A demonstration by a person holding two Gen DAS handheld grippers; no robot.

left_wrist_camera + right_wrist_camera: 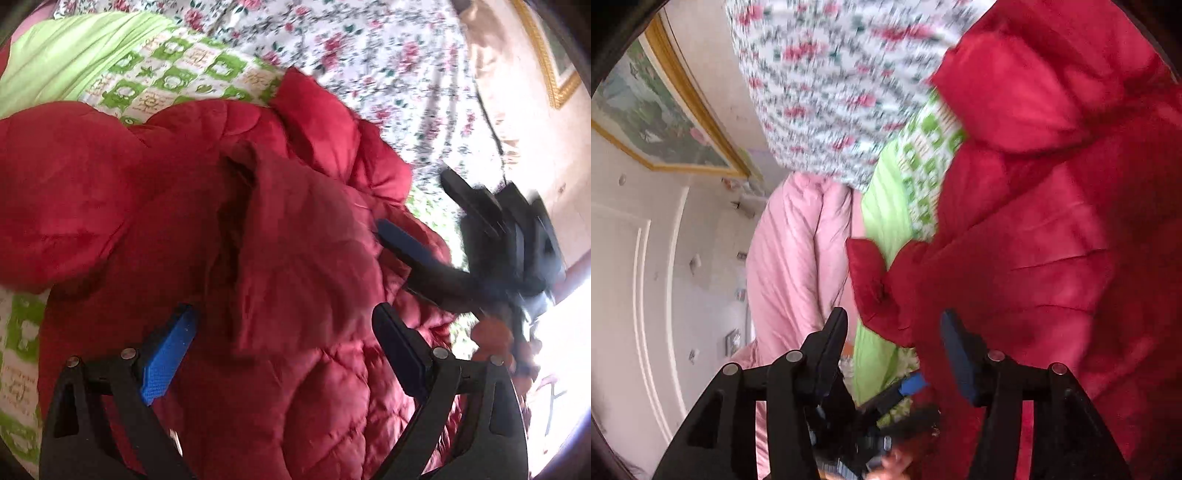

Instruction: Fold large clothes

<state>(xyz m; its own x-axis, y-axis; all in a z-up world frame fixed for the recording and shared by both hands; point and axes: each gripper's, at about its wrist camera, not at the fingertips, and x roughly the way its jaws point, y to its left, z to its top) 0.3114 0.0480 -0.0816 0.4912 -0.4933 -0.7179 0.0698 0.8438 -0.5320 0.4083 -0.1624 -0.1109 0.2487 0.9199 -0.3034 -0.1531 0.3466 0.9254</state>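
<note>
The red quilted jacket (229, 229) lies bunched in a heap on the bed, puffy folds piled over each other, one flap standing up in a ridge near its middle. In the right wrist view the same jacket (1052, 221) fills the right side, with a small corner of it sticking out toward the left.

The left gripper (284, 343) hangs just over the jacket with its jaws spread wide and nothing between them but the fabric below. The right gripper (894, 332) also has its jaws parted, one on either side of that jutting corner, not clamped on it. From the left wrist view the right gripper (417, 221) shows as a blurred dark shape at the jacket's right edge.

Under the jacket sits a green-and-white patterned cloth (177, 74) beside a plain light green sheet (70, 55), all on a floral bedspread (369, 55). A pink quilt (790, 258) lies past them, and a gold-framed picture (661, 122) hangs on the wall.
</note>
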